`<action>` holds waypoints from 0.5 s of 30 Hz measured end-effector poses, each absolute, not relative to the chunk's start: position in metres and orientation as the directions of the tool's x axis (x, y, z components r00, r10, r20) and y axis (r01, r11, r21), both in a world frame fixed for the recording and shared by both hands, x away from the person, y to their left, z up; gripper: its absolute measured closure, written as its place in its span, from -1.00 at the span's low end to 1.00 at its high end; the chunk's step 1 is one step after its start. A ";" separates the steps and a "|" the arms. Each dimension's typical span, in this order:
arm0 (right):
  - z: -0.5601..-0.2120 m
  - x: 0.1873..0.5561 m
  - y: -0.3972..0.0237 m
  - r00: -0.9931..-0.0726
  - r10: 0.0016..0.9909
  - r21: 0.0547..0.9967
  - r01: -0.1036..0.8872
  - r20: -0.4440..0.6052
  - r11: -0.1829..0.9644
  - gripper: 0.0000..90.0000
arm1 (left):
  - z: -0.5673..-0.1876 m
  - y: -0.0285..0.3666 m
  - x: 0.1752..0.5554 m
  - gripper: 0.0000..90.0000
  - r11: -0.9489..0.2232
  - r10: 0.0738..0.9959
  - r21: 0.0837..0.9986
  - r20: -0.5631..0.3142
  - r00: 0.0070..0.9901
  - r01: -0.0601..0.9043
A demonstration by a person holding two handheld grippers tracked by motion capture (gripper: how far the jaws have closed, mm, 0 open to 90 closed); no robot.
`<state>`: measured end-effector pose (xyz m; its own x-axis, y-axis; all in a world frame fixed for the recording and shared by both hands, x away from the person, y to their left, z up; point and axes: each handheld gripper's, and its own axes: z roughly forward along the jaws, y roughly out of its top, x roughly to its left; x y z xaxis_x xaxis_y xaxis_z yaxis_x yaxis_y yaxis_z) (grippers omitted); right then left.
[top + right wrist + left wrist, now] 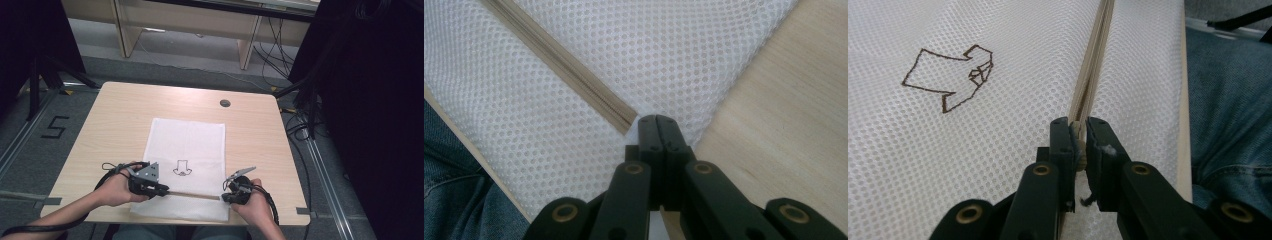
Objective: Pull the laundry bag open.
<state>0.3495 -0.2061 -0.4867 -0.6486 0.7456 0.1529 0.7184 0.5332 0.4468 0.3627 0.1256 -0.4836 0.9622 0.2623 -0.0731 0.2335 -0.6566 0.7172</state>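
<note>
A white mesh cloth [187, 135] lies flat on the wooden table [115, 125], with a small brown line drawing [182, 168] near its middle. A thin tan strip [195, 195] runs across the cloth's near part between my two grippers. My left gripper [165, 190] sits at the strip's left end. In the left gripper view its jaws [1078, 130] are shut on a tan bit at the end of the strip [1093, 75], beside the drawing [950, 77]. My right gripper [223, 197] is shut, its tips [656, 120] at the strip's [574, 75] other end, on the cloth's [684, 55] edge.
A round dark cable hole [225, 103] sits at the table's far side. Bare wood [784, 125] lies right of the cloth. The person's jeans [1233, 125] are just past the near table edge. Dark stands and cables flank the table on the floor.
</note>
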 end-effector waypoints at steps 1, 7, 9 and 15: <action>-0.487 0.350 -0.206 -0.648 0.746 0.446 0.719 0.153 0.533 1.00 | -0.484 0.127 0.363 0.83 -0.650 0.265 0.722 -0.074 0.961 0.235; -0.487 0.349 -0.206 -0.648 0.746 0.446 0.719 0.153 0.533 1.00 | -0.484 0.130 0.363 0.83 -0.649 0.267 0.722 -0.076 0.961 0.238; -0.487 0.350 -0.206 -0.648 0.746 0.445 0.719 0.153 0.533 1.00 | -0.484 0.130 0.363 0.83 -0.649 0.267 0.722 -0.077 0.961 0.238; -0.487 0.350 -0.206 -0.648 0.746 0.444 0.720 0.153 0.534 1.00 | -0.484 0.132 0.362 0.83 -0.643 0.270 0.727 -0.081 0.959 0.242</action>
